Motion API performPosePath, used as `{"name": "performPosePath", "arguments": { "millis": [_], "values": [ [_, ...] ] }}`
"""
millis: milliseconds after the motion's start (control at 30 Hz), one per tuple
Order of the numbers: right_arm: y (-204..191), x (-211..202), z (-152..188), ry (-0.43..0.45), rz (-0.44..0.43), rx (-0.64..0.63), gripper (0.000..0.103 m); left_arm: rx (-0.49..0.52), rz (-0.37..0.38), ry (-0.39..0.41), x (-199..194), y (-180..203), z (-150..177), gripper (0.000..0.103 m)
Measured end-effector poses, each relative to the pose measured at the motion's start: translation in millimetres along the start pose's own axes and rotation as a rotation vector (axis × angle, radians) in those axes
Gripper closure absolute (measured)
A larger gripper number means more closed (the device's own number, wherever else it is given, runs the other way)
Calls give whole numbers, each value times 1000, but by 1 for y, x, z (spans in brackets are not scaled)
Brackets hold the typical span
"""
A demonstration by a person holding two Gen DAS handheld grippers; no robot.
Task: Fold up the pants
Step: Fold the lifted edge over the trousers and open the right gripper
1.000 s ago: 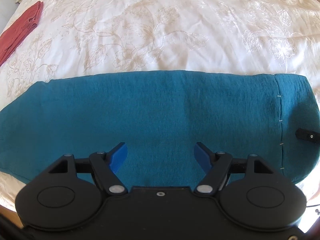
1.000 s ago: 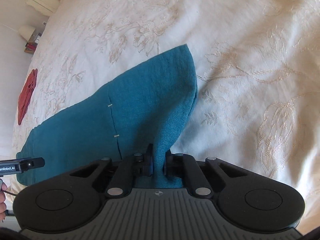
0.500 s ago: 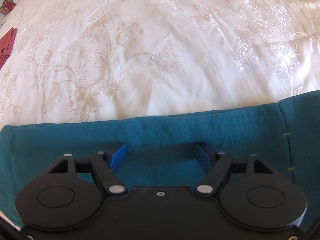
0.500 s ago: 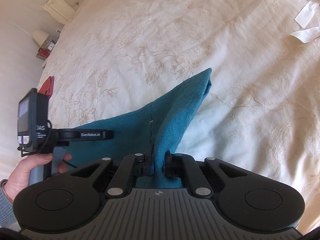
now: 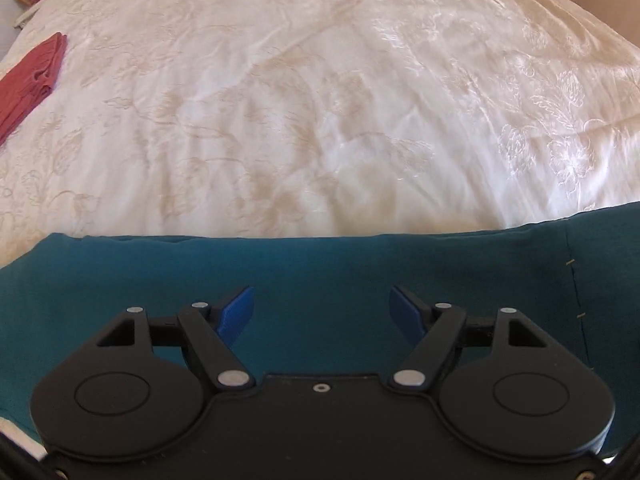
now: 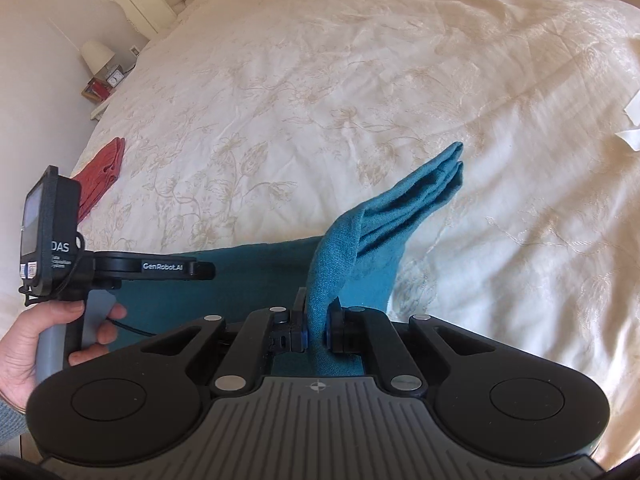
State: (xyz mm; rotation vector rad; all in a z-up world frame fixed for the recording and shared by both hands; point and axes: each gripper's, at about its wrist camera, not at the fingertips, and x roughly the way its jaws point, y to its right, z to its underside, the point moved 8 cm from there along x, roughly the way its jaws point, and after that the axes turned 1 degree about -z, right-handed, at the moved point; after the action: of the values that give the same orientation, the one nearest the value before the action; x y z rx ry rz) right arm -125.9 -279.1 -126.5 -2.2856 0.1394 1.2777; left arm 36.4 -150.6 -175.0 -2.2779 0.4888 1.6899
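Teal pants point(image 5: 320, 264) lie flat across the near part of a white embroidered bedspread in the left wrist view. My left gripper point(image 5: 322, 312) hovers over their middle, blue pads wide apart, with nothing gripped. In the right wrist view my right gripper point(image 6: 316, 328) is shut on the pants' end, and that end of the teal pants point(image 6: 400, 200) is lifted into a folded peak above the bed. The rest of the cloth stays low to the left, under the left gripper's handle point(image 6: 120, 266), held by a person's hand point(image 6: 60, 340).
The bedspread point(image 5: 320, 100) stretches far beyond the pants. A folded red garment point(image 5: 32, 80) lies at the bed's left edge, also the red garment point(image 6: 100, 176). A nightstand with a lamp point(image 6: 98, 56) stands by the headboard. White paper scraps point(image 6: 632, 120) lie at the right.
My right gripper has risen, lifting the pants' end into a taller, narrower peak. The left gripper slid back toward the near edge, so less teal cloth shows ahead of it.
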Motion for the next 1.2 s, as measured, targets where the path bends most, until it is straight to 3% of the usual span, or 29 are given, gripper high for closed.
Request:
{"name": "performPosePath", "arguments": {
  "millis": [300,600,833,1100,1200],
  "values": [
    [-100,40,16,-21,-2,-74,95,-91,-18,-1,-36,-125,51,27],
    [-175,114,58,-103,2,-69,95,-133,-33,-42,-38,-215,91,27],
    [-204,143,78,-124,44,-35,95,-122,-26,-34,-41,-250,97,27],
    [-242,153,78,-100,9,-35,95,-123,-3,-38,-39,-261,98,27],
    [-254,164,83,-136,4,-79,80,-120,11,-39,-39,-259,98,27]
  ]
}}
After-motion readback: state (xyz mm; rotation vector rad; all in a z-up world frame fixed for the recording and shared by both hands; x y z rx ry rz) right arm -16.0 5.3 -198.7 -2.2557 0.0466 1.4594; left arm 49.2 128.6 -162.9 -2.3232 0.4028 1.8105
